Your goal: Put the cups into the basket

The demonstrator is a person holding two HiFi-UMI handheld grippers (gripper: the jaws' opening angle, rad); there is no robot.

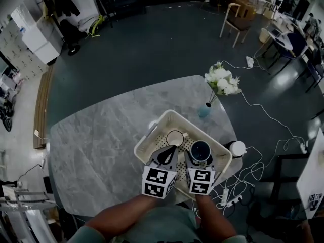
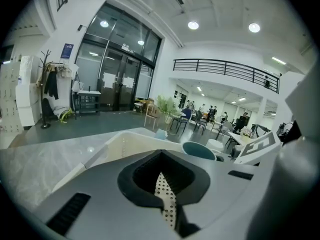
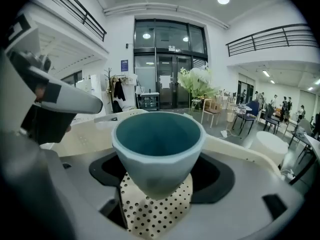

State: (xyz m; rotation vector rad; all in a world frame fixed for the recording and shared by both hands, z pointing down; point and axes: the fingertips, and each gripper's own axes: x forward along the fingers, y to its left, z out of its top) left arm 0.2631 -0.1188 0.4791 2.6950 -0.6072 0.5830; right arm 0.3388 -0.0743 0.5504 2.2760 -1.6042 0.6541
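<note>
The right gripper [image 3: 156, 194] holds a blue cup [image 3: 157, 144] upright between its fingers, low inside a cream basket [image 1: 169, 116]. The left gripper [image 2: 164, 186] is beside it, fingers nearly together with nothing between them. A white cup [image 1: 175, 137] stands in the basket just beyond them.

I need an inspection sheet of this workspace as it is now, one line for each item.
Surface: grey marble table.
Job's things: cream basket holds a white cup; teal cup over its floor.
Clutter: vase of white flowers; white round object beside the basket.
Grippers: left gripper shut, empty; right gripper shut on the teal cup.
Cables: white cables and a power strip on the floor.
Surroundings: dark floor, chairs, glass doors.
</note>
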